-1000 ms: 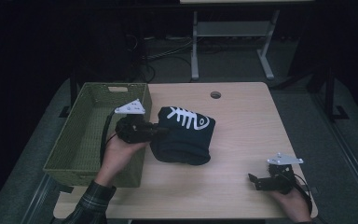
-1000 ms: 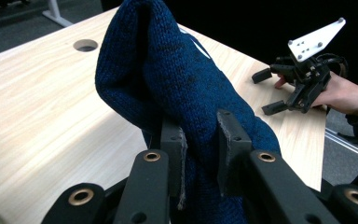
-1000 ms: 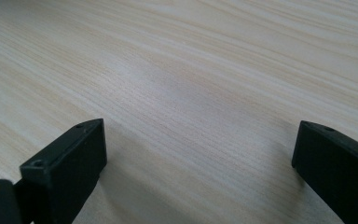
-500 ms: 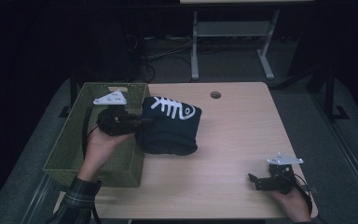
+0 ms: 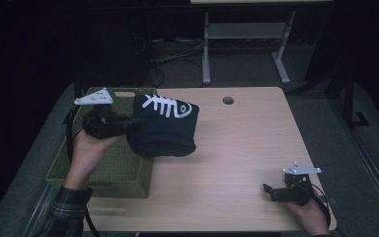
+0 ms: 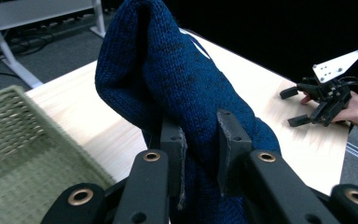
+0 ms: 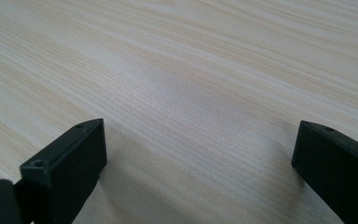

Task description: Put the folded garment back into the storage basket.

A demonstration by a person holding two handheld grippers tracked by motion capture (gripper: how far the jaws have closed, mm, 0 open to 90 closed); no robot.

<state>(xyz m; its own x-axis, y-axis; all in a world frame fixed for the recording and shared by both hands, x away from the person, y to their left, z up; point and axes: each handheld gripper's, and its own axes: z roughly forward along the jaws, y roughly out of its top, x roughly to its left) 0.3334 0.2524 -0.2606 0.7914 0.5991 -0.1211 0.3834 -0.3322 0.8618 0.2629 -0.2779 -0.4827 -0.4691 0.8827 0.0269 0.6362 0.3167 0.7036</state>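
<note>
My left hand-held gripper [image 6: 200,154] pinches one fold of the folded dark blue knitted sweater with a white fishbone print [image 5: 165,126], which hangs just ahead of it, above the green woven basket's [image 5: 103,173] near edge. I judge the loose bulk could unfold, slip free or snag the rim. My right hand-held gripper [image 5: 276,190] rests open on the wooden surface [image 5: 237,148].

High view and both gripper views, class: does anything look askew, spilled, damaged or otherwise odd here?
Nothing stands out. The left gripper is clamped on a folded dark blue knit garment with a white fishbone print, held off the table beside the green woven basket. The right gripper rests open on the bare tabletop. No spill or damage shows.
</note>
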